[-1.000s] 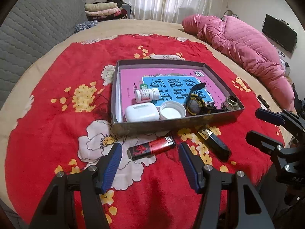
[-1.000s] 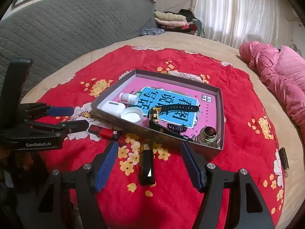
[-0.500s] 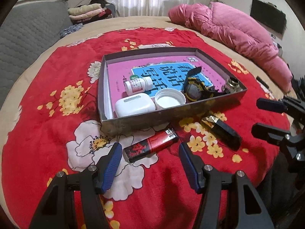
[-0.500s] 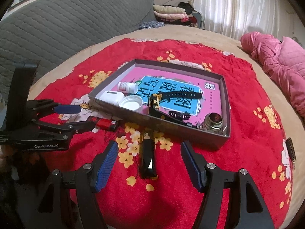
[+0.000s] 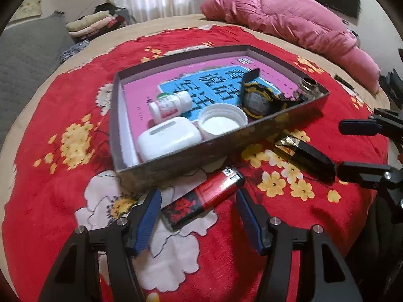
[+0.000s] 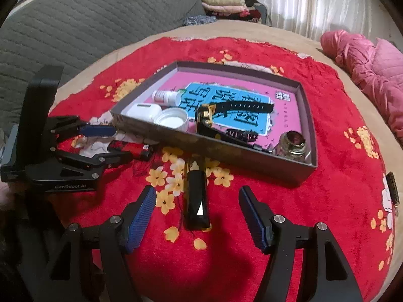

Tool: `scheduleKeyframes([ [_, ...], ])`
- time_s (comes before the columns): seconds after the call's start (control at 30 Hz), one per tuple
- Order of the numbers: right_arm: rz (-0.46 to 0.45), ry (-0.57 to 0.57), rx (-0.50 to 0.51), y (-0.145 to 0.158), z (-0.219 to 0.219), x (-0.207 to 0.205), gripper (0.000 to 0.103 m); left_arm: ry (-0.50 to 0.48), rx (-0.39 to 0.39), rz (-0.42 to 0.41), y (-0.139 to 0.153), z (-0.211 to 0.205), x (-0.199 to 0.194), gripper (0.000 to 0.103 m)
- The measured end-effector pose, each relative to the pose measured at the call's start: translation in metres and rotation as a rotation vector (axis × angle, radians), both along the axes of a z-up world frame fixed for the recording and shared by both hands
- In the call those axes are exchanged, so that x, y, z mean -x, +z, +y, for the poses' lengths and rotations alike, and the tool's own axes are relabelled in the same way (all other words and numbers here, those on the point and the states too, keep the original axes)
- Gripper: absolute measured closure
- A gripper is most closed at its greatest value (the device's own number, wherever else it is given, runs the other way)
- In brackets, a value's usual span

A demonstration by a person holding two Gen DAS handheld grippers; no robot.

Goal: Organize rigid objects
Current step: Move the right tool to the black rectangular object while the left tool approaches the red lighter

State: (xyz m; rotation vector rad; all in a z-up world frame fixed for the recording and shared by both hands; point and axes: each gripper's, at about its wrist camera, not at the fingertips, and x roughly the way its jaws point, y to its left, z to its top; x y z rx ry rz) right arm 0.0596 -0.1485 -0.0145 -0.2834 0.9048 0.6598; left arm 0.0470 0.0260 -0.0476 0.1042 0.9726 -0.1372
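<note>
Here, both grippers hover low over a red floral blanket (image 5: 50,201), each with its fingers spread wide and nothing between the pads.

Left gripper (image 5: 199,216): the red-and-black lighter (image 5: 204,198) lies on the blanket straight ahead of it, angled, its metal end pointing far-right. The lighter's near end sits in the gap between the blue pads; contact with either pad cannot be confirmed. In the right wrist view the same gripper (image 6: 110,143) brackets the lighter (image 6: 133,149) from the left.

Right gripper (image 6: 197,214): the black glossy rectangular case (image 6: 197,198) with a gold far end lies lengthwise between its fingers, apart from both pads. In the left wrist view this case (image 5: 304,157) lies just near of the box's right corner, with the right gripper (image 5: 340,148) at its right end.

Shallow grey box (image 5: 176,161), just far of both items. It is lined by a pink and blue book (image 5: 214,85). Contents:
- white earbud case (image 5: 168,141), near-left corner
- white round cap (image 5: 221,122), open side up, beside it
- small white pill bottle (image 5: 171,105), on its side
- black-and-yellow wristwatch (image 5: 257,100)
- small glass jar with metal neck (image 6: 293,146), near-right corner

Pink padded jacket (image 5: 289,22) far right on the bed.
</note>
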Motion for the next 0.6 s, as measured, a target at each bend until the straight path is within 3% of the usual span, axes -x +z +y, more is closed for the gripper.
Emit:
scheduleKeyframes([
  [0.27,0.025,0.02,0.041,-0.017,0.013,-0.002,0.033,-0.1,-0.065,0.009,-0.011,-0.008,-0.005,0.042],
  [0.6,0.057,-0.01,0.042,-0.028,0.014,-0.017,0.033,-0.14,0.079,0.023,-0.019,0.011,-0.011,0.042],
])
